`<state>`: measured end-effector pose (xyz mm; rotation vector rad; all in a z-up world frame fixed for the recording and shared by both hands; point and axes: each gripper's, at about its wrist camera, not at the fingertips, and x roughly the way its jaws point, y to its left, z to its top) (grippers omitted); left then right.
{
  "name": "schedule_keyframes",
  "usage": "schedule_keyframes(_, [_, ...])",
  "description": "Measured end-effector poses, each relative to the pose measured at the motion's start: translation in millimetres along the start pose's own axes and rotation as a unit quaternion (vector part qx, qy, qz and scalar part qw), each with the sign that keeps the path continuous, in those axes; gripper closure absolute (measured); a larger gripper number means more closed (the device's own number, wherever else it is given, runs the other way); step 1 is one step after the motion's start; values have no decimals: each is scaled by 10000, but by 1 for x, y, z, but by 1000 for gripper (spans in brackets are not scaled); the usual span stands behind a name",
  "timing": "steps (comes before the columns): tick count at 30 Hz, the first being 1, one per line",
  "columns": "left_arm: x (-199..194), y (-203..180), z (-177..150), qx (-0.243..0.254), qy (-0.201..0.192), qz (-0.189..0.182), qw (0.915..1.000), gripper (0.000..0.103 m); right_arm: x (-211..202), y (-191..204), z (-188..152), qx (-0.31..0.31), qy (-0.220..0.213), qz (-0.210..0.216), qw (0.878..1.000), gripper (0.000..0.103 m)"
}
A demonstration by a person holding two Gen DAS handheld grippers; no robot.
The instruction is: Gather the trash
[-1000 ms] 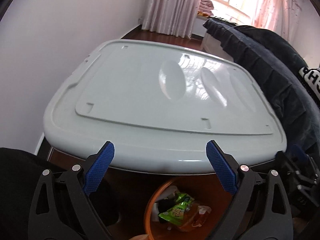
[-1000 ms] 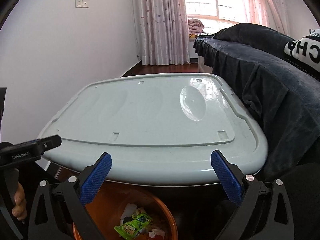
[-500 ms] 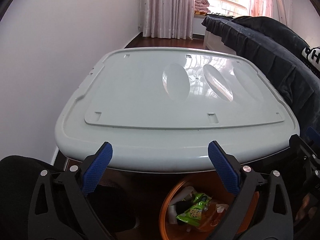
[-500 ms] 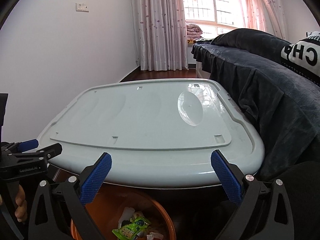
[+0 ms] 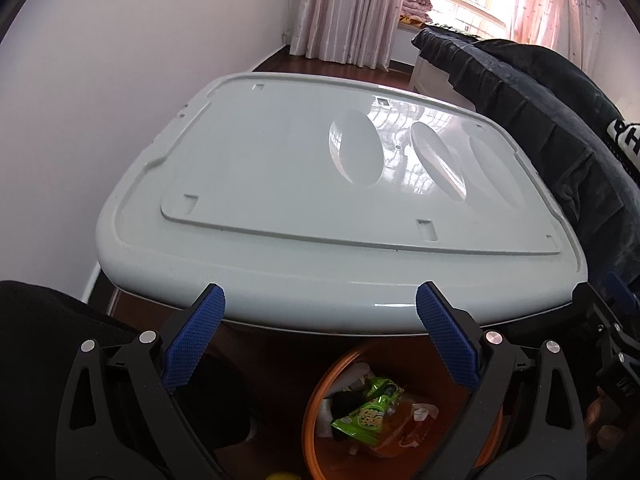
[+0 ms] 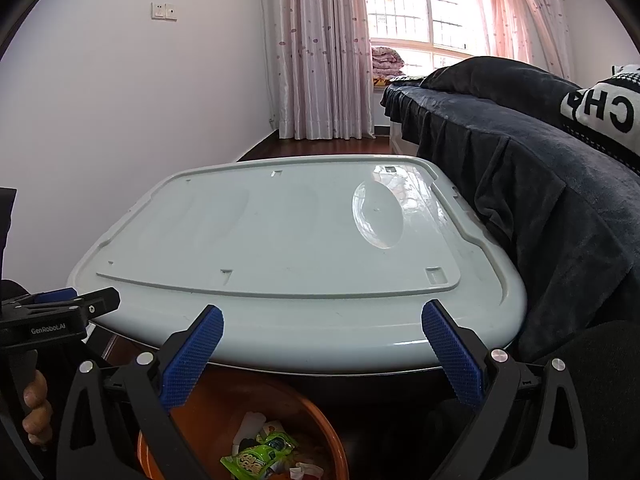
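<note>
An orange bin (image 5: pixel 316 412) stands on the floor below the front edge of a pale grey-green plastic lid (image 5: pixel 280 184) that serves as a tabletop. Inside lie a green snack wrapper (image 5: pixel 366 408) and scraps of white and dark trash. The bin (image 6: pixel 320 412) and the wrapper (image 6: pixel 256 456) also show in the right wrist view. My left gripper (image 5: pixel 320 340) is open and empty above the bin, near the lid's front edge. My right gripper (image 6: pixel 322 352) is open and empty, also above the bin. The lid's top bears no loose items.
A bed with a dark blue blanket (image 6: pixel 540 184) runs along the lid's right side. A white wall (image 5: pixel 100 100) is on the left. Dark wood floor, pink curtains (image 6: pixel 320 52) and a window lie beyond. The lid (image 6: pixel 280 240) overhangs the bin.
Both views shifted slightly; the left camera tilted and drifted a little, so the bin sits more centred below it. Both grippers stayed open and empty.
</note>
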<state>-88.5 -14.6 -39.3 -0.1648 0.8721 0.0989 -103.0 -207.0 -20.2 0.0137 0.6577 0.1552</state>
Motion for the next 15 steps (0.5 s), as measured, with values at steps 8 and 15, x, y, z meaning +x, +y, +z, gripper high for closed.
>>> schedule_keyframes(8, [-6, -2, 1, 25, -146, 15, 9999, 9, 0, -2, 0, -18, 6, -9, 10000, 5])
schedule_keyframes(15, [-1, 0, 1, -15, -20, -42, 10000, 9, 0, -4, -1, -25, -2, -18, 10000, 5])
